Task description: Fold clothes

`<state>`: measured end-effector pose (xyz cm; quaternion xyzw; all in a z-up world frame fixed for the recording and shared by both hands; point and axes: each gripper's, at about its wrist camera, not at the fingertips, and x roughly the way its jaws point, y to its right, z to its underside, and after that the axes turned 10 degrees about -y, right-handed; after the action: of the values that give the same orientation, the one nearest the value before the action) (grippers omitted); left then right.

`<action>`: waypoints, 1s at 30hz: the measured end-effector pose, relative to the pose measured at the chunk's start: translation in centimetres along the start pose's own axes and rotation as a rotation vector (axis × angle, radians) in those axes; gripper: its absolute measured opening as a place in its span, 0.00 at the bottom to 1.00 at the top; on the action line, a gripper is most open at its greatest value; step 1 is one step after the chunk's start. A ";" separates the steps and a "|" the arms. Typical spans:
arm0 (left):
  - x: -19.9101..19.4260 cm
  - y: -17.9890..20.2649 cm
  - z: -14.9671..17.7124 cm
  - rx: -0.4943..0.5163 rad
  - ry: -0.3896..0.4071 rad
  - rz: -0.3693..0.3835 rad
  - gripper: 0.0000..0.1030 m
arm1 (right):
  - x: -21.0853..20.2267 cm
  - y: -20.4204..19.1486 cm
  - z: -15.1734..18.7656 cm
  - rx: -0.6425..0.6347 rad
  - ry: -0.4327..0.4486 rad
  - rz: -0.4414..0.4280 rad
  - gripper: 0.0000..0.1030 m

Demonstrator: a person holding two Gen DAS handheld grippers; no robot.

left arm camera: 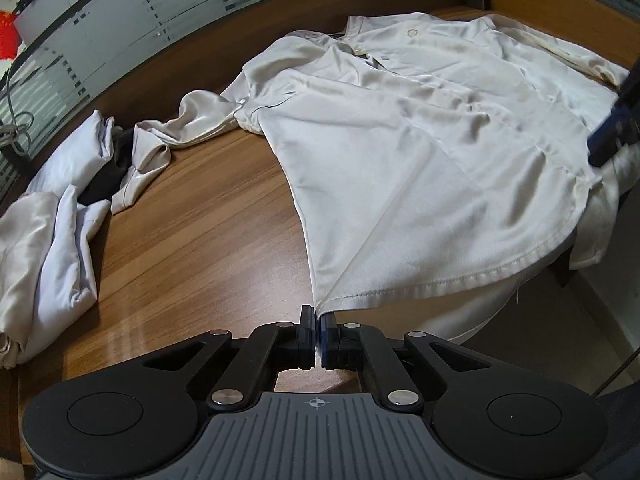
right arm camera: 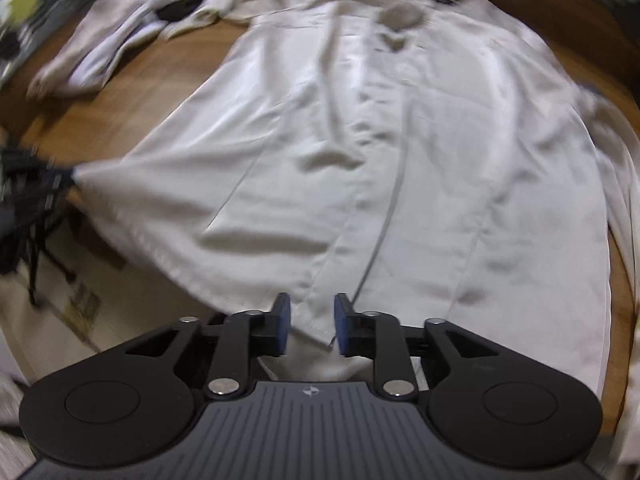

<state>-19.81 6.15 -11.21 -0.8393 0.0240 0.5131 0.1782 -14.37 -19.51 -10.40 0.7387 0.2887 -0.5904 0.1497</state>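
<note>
Shirt: the cream shirt (left arm camera: pixel 420 152) lies spread front-up across the wooden tabletop (left arm camera: pixel 192 248). It fills the centre and right of your left wrist view, with the collar toward the top of the frame and the hem toward the bottom.
Left claw: your left claw (left arm camera: pixel 318 320), at bottom centre of the left wrist view, is pinched tight on the shirt's lower hem corner. The cloth runs taut up and to the right from the pads.
Right claw: your right claw (right arm camera: pixel 308 322), at bottom centre of the right wrist view, has its blue pads apart. The shirt's front placket hem lies between them and neither pad presses on it. That view is blurred.
Hem: the lower edge hangs slightly past the tabletop's near rim.
Left sleeve: it trails crumpled toward the left of the left wrist view.
Other clothes: a pile of pale garments (left arm camera: pixel 52 216) sits at the left edge, apart from the shirt's body.
</note>
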 end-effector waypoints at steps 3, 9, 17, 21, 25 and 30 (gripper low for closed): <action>0.1 -0.3 -0.4 -0.034 -0.012 0.012 0.05 | 0.6 -1.8 0.6 -0.135 -0.011 0.058 0.28; 0.3 -0.9 -0.6 -0.094 -0.031 0.034 0.05 | 1.7 -3.7 1.0 -0.377 -0.041 0.141 0.28; 0.3 -1.0 -0.6 -0.113 -0.035 0.040 0.05 | 1.9 -2.5 0.5 -0.388 -0.058 0.081 0.12; 0.1 -1.1 -0.5 -0.117 -0.028 0.034 0.05 | 0.5 -2.4 0.1 -0.360 -0.029 0.064 0.06; -0.4 -1.4 -0.3 -0.117 -0.018 0.032 0.05 | -2.0 -2.6 -0.1 -0.359 0.000 0.043 0.05; -1.5 -1.2 0.4 -0.083 -0.006 0.022 0.05 | -5.4 -3.4 0.5 -0.383 0.004 0.018 0.05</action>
<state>-20.60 7.22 -9.74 -0.8442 0.0115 0.5179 0.1376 -17.58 -18.44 -4.95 0.7005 0.3894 -0.5219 0.2922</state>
